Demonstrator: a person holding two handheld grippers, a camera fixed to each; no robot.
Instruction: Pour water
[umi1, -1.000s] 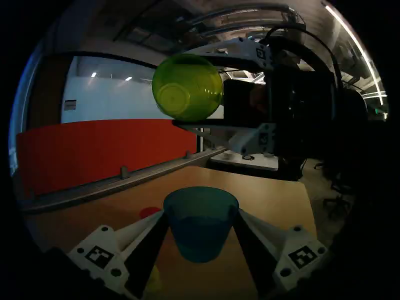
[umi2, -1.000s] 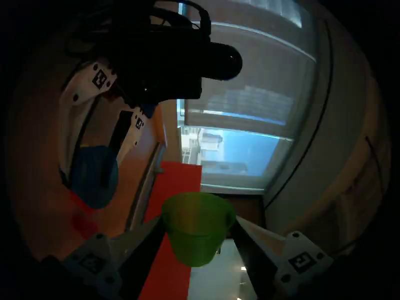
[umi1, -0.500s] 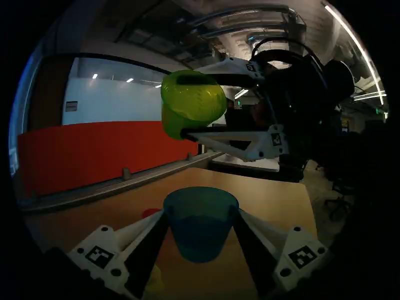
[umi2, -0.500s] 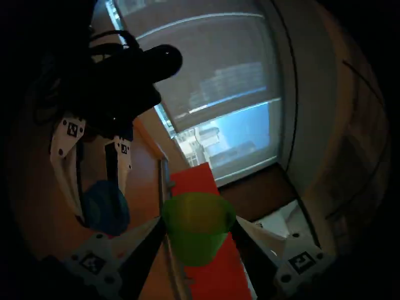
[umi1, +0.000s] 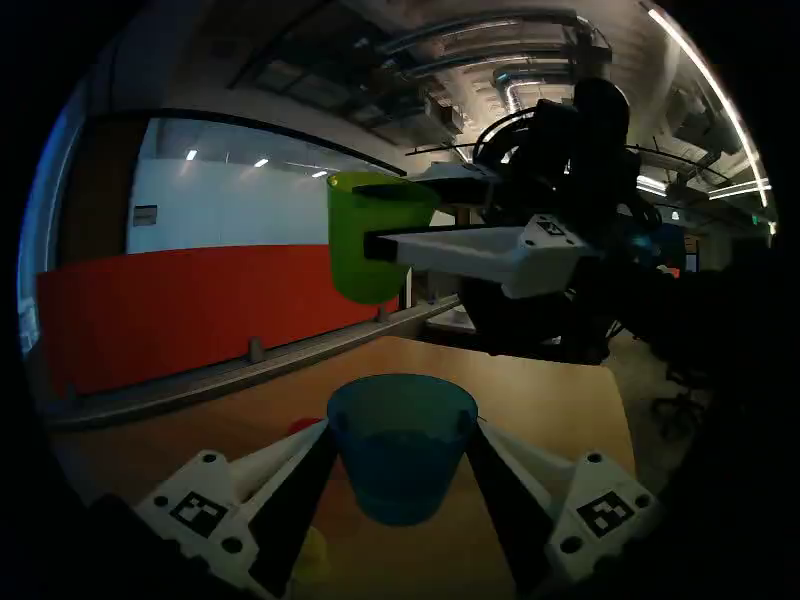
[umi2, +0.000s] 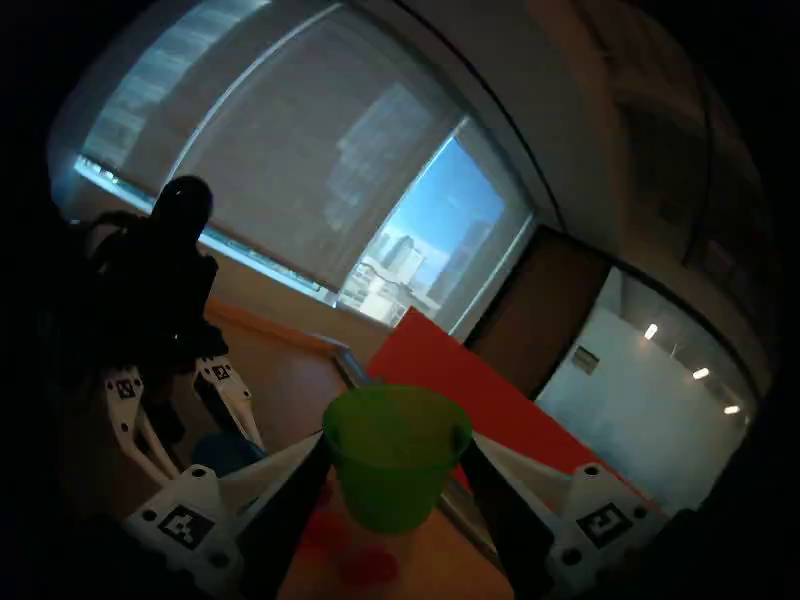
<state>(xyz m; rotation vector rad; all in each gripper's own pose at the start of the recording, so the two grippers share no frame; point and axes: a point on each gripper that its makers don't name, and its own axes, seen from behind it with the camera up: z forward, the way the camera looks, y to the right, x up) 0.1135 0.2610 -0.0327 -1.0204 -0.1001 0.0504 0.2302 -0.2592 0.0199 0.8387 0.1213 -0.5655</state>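
Surroundings: wooden table (umi1: 545, 400) with a rail (umi1: 250, 352) along its far edge. A red partition (umi1: 200, 300) stands behind the rail, and glass wall panels stand above that. In the right gripper view a bright window (umi2: 430, 240) lies far left. Small red things (umi2: 365, 565) lie on the table near the gripper, too blurred to name. The left gripper view shows one red spot (umi1: 300, 425) just left of the blue cup.

Left gripper (umi1: 401, 432): fingers pinch the blue cup (umi1: 402, 465) from both sides. The cup is upright with its mouth up, low over the table. A level line shows through its wall.

Right gripper (umi2: 395, 440): fingers clamp the green cup (umi2: 393, 460) on both sides.

In the left gripper view the green cup (umi1: 372, 240) hangs higher and farther off than the blue cup, slightly left. Its long axis is vertical and its rim is on top. One white finger of the right gripper (umi1: 385, 215) crosses its wall and hides part of it. I cannot tell its contents.

In the right gripper view the left gripper (umi2: 170, 425) stands far left, with the blue cup (umi2: 225, 452) at its tips.
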